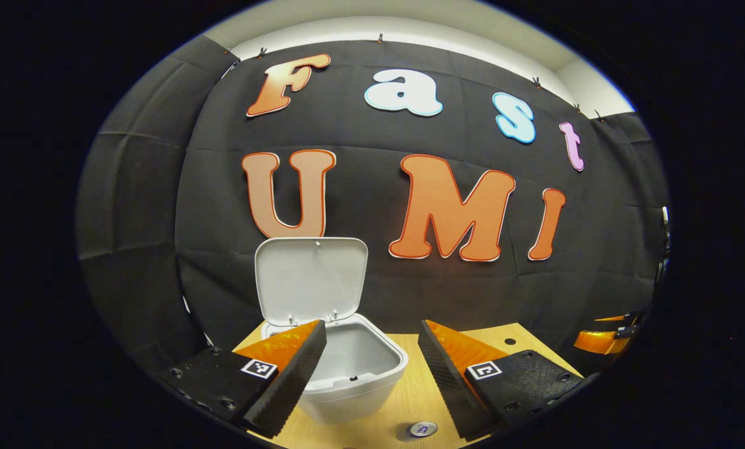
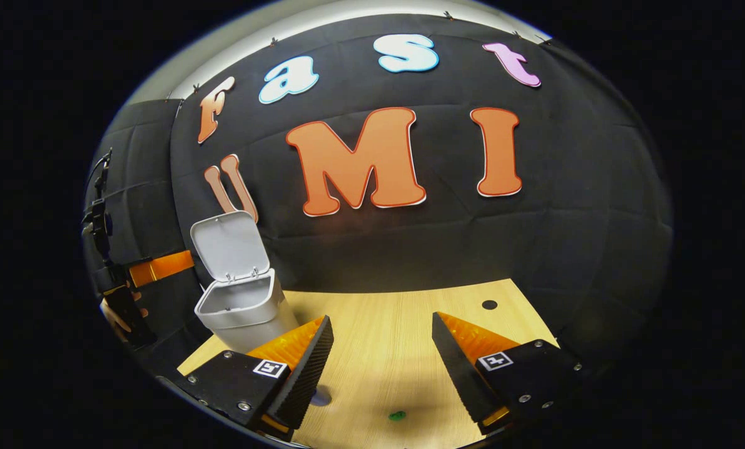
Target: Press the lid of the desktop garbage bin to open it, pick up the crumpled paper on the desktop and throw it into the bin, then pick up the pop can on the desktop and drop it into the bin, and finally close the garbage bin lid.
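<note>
The garbage bin [image 1: 354,368] stands on the wooden worktop [image 1: 410,393] at lower centre of the left gripper view, its lid [image 1: 311,277] swung upright and open; the inside that shows looks bare. The pop can [image 1: 422,429] sits at the bottom edge, just right of the bin. The left gripper [image 1: 372,374] has its 2 fingers spread wide, holding nothing. In the right gripper view the bin [image 2: 244,308] sits at lower left, and the right gripper [image 2: 382,368] likewise gapes with nothing between its fingers. A small green spot [image 2: 397,415] lies on the worktop between them.
</note>
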The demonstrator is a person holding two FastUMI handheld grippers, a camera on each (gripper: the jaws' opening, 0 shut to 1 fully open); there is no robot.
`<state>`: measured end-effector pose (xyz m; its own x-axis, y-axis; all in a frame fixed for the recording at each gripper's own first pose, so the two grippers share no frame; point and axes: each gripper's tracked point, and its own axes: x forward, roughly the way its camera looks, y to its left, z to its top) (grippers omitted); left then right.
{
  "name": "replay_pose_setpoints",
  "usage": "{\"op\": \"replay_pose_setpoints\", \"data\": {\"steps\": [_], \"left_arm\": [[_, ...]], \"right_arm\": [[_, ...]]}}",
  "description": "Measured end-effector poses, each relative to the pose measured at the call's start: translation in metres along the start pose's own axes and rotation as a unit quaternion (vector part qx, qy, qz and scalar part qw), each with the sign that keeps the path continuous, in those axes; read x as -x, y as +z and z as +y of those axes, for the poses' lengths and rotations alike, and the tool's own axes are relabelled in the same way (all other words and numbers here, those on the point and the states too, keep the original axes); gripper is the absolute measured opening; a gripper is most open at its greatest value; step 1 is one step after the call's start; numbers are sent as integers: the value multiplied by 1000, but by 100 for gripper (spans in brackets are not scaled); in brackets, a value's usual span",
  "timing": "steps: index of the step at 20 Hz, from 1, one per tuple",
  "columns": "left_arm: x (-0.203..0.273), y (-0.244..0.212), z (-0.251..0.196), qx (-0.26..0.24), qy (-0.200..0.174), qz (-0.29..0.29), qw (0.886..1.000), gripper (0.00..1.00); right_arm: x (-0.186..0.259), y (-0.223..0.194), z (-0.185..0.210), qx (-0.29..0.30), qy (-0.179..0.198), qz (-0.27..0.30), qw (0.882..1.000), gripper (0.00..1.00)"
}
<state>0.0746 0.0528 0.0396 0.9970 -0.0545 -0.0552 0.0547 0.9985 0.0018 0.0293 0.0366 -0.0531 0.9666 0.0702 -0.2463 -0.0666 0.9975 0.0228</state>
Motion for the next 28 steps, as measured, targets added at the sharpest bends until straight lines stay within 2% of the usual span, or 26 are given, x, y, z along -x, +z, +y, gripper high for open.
{"op": "replay_pose_setpoints", "data": {"steps": [3, 6, 14, 17, 23, 28], "left_arm": [[0, -3, -2, 12, -12, 1, 1000, 94], [-2, -8, 5, 9, -7, 4, 1000, 94], [-5, -31, 23, -4, 2, 27, 1000, 94], [-5, -43, 29, 4, 4, 43, 999, 94], [0, -51, 47, -4, 13, 52, 999, 94], [-4, -66, 61, -7, 26, 71, 997, 94]], "right_arm": [[-8, -22, -7, 16, -15, 34, 999, 95], [-17, -50, -14, 30, -27, 73, 996, 95], [-36, -146, -20, 25, -36, 191, 981, 95], [-40, -194, -22, 15, -27, 247, 969, 96], [-45, -284, -36, -2, -54, 339, 939, 96], [-52, -317, -39, 17, -62, 384, 921, 96]]}}
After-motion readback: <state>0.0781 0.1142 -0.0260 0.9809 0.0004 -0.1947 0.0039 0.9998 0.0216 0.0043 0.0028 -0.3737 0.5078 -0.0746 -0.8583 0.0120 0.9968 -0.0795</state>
